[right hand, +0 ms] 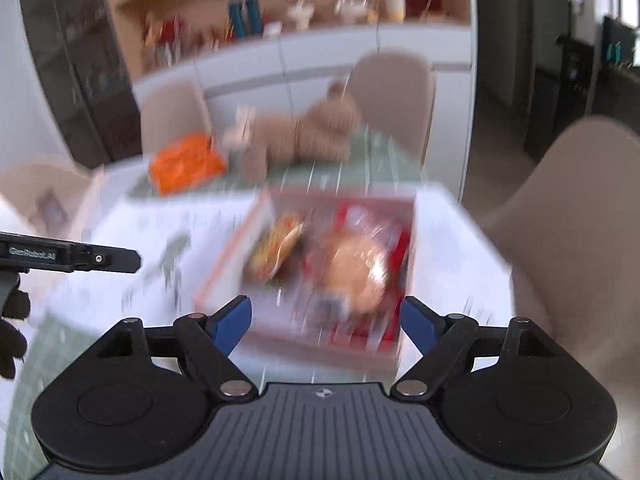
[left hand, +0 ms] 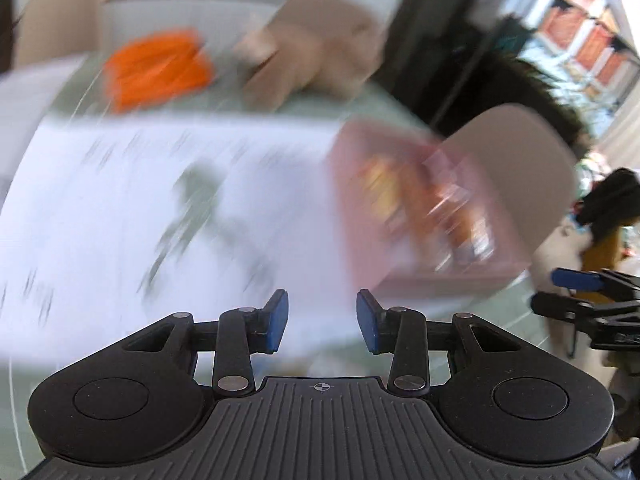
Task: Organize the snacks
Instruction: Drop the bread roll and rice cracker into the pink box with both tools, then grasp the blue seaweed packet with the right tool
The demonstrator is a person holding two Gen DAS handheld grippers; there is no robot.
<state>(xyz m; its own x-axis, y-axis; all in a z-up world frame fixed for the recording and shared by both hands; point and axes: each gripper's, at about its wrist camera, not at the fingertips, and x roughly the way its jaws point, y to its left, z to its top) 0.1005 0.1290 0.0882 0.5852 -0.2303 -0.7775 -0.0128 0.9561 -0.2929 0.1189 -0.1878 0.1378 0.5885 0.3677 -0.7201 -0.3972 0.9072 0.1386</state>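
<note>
Both pictures are smeared by motion, so read this loosely. Your right tongs (right hand: 326, 320) are released, jaws spread wide, nothing between them. The snack box (right hand: 320, 264), a shallow pinkish tray holding wrapped snacks, lies on the counter (right hand: 360, 148) straight ahead of them and just below, its long axis running away from you. Your left tongs (left hand: 322, 320) are also released, about half spread and empty; from there the box sits ahead and to the right, over a white printed sheet (left hand: 160, 200).

The right hand looks the nearer one to the box. The loose orange snack packet (right hand: 186, 162) lies well beyond the box and to the left, closer to your left tongs' line. A plush bear (right hand: 304, 132) lies just right of the packet, so it could crowd a reach from that side. Beige chairs ring the counter, clear of the work.
</note>
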